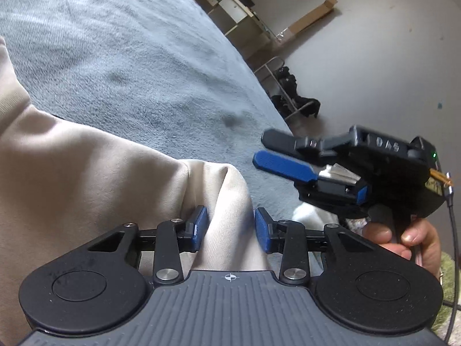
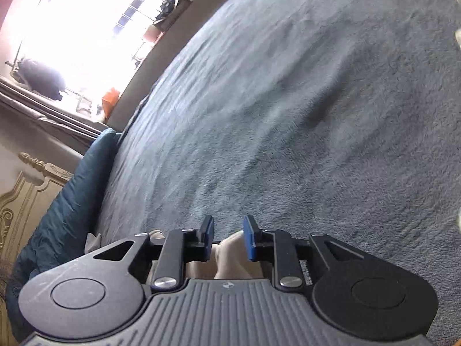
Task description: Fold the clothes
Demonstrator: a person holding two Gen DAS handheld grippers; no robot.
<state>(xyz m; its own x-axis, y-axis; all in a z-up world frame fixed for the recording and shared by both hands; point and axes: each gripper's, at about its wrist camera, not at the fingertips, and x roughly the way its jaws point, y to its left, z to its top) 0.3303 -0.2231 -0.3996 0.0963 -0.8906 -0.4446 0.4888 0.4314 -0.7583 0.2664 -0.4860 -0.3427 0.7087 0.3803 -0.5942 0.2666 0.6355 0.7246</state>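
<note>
Left gripper (image 1: pixel 230 227) jaws part open, a ridge of the cream garment (image 1: pixel 95 173) runs up between the pads; can't tell if they pinch it. Rest of the garment spreads toward 9–10 o'clock over the grey-blue blanket (image 1: pixel 129 57). Right gripper (image 2: pixel 228 238) jaws narrowly apart, not clamping; a cream fold sits low between them at 6 o'clock, blanket beyond. From the left wrist, the right gripper is at 3 o'clock, held by a hand (image 1: pixel 403 239).

Two claws are in view: the left claw (image 1: pixel 230 227) and the right claw (image 1: pixel 272 151), each with two fingers and blue pads. There is one beige garment (image 1: pixel 86 167), one grey blanket (image 1: pixel 129 57), one hand (image 1: pixel 403 239), one blue pillow (image 2: pixel 66 201) and one bright window (image 2: pixel 86 28).
</note>
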